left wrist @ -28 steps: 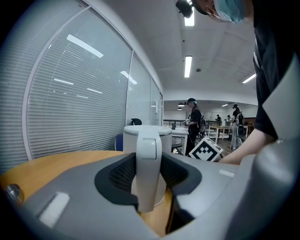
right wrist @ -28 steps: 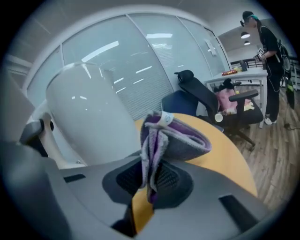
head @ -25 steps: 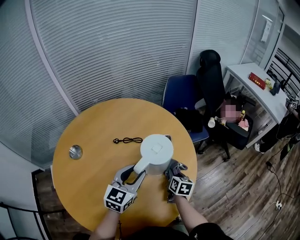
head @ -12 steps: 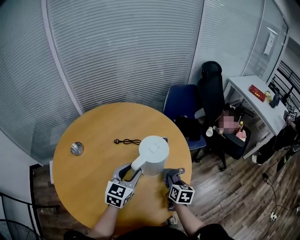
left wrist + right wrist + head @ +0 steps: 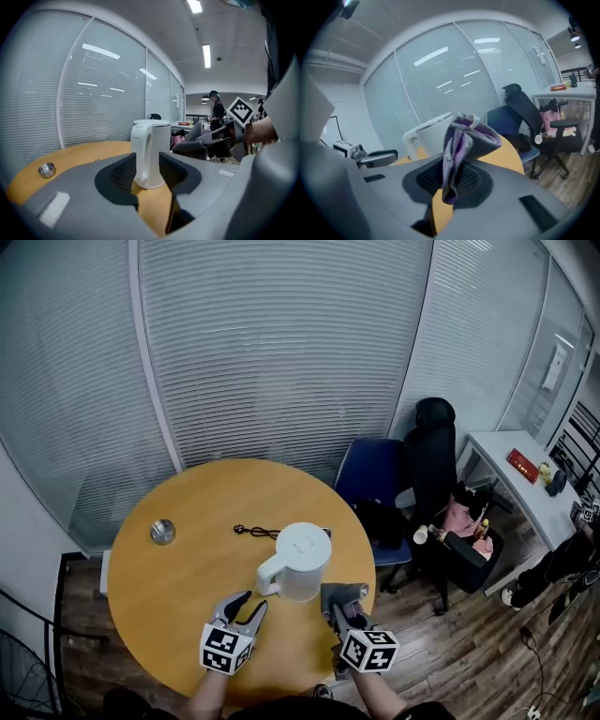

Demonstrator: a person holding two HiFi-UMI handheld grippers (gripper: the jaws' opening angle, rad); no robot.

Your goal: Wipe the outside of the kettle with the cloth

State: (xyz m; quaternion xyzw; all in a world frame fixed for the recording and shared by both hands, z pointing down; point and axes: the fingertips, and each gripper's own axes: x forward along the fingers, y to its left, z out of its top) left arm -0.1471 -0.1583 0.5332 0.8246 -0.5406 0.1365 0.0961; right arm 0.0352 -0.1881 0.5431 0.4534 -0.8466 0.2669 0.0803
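Leftmost, the left tongs (image 5: 251, 602) (image 5: 147, 165) gape fairly wide and grip nothing. They aim across the round wooden bench (image 5: 187, 512) at the kettle (image 5: 302, 559) (image 5: 152, 150) (image 5: 433, 136), whose handle (image 5: 267, 576) (image 5: 139, 154) lines up with the gap between the jaws but sits just beyond their tips, apart from them. The kettle stands upright a little right of the bench's middle, long axis vertical, its handle turned toward the near-left edge and the left tongs. To its right, the right tongs (image 5: 345, 607) (image 5: 452, 180) are clamped on the cloth (image 5: 342, 593) (image 5: 461, 140), a grey and purple fold that sticks up out of the jaws close beside the kettle's near-right wall; whether it touches cannot be told. The kettle is a plain white, smooth-sided cylinder with a flat lid and a white loop handle.
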